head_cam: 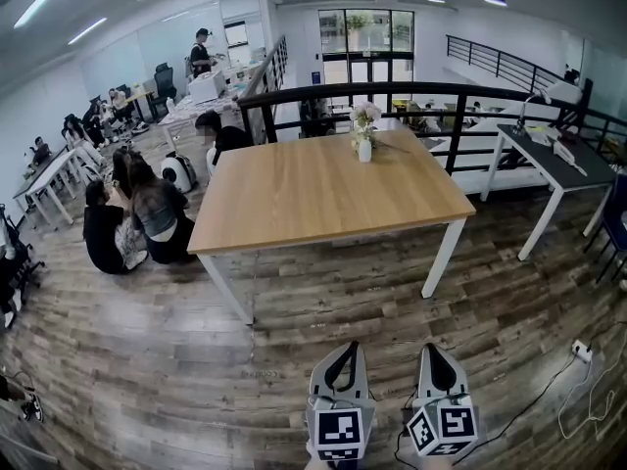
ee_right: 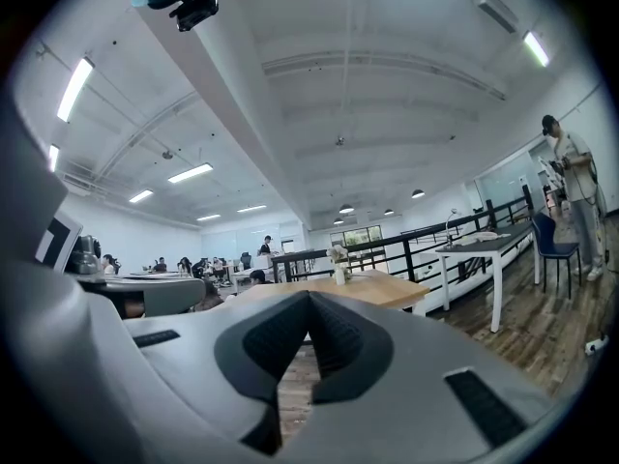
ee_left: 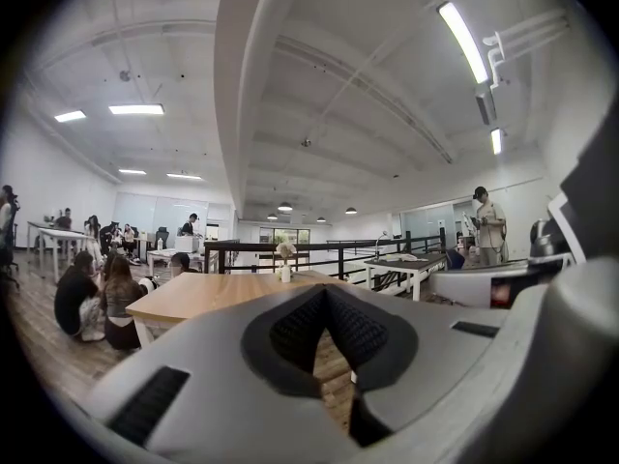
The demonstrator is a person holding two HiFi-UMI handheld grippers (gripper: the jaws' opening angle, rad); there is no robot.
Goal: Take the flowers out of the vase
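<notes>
A small white vase (head_cam: 364,150) with pale flowers (head_cam: 364,116) stands near the far edge of a wooden table (head_cam: 323,199), well ahead of me. Both grippers hover low over the wood floor, short of the table's near side. My left gripper (head_cam: 341,349) and right gripper (head_cam: 437,351) point level toward the table, side by side. In the left gripper view the left gripper (ee_left: 324,289) has its jaws closed together with nothing in them, and the vase (ee_left: 285,274) is small and distant. The right gripper (ee_right: 309,296) is likewise shut and empty, the vase (ee_right: 339,276) far beyond it.
Several people sit on the floor (head_cam: 137,218) left of the table. A black railing (head_cam: 392,90) runs behind it. A dark desk (head_cam: 554,164) stands at the right, a person (ee_right: 571,187) near it. A power strip and cable (head_cam: 580,351) lie on the floor at right.
</notes>
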